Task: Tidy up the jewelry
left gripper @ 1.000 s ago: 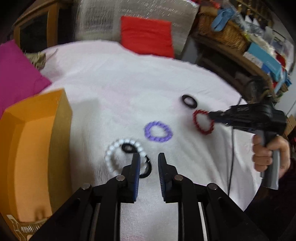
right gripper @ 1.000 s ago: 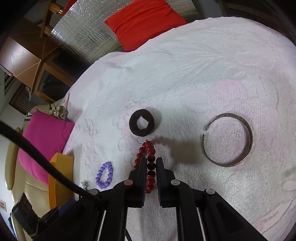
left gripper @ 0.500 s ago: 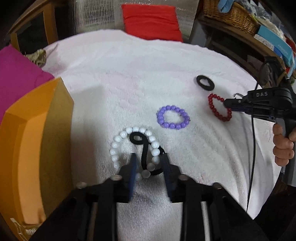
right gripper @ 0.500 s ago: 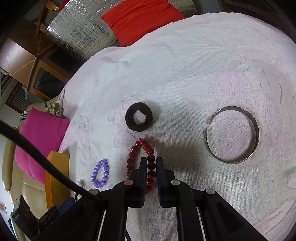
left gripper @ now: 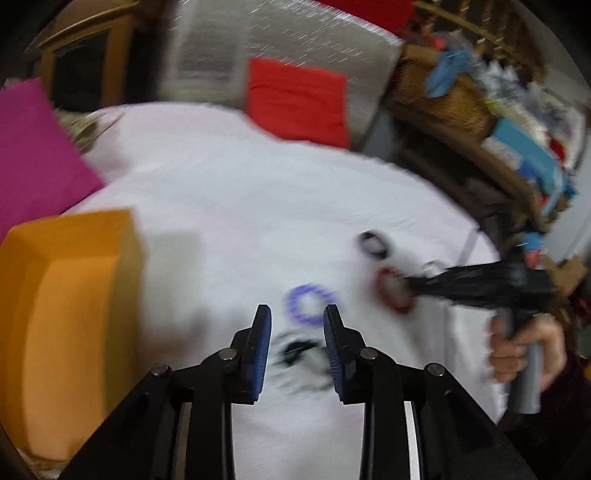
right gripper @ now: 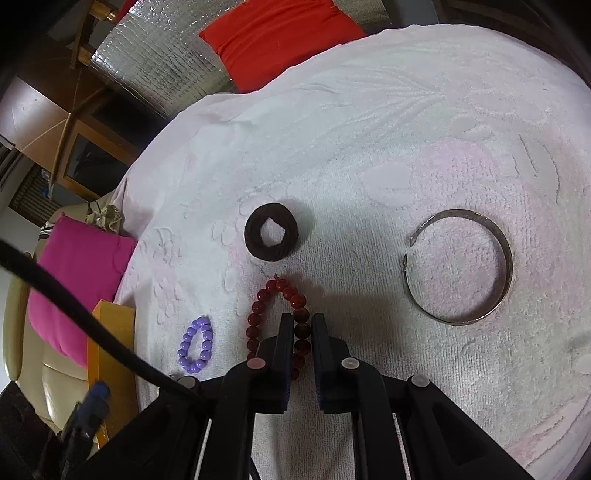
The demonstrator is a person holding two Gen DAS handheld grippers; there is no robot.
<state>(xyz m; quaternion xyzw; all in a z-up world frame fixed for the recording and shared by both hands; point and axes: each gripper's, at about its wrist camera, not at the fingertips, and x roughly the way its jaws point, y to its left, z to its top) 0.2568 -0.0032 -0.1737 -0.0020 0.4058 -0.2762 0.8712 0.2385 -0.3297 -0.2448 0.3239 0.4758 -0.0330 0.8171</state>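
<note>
Right tongs clamp the red bead bracelet on the white towel.

This is a lived-in home. A white towel covers the work surface, with a red cushion and pink cushion behind it, a wooden cabinet at upper left, and a wicker basket on cluttered shelves at upper right.

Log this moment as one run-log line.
right gripper: shut on red bead bracelet | left gripper: jaws just opening, nothing gripped, above blurred white beads and black band | orange box: nothing visible inside
</note>
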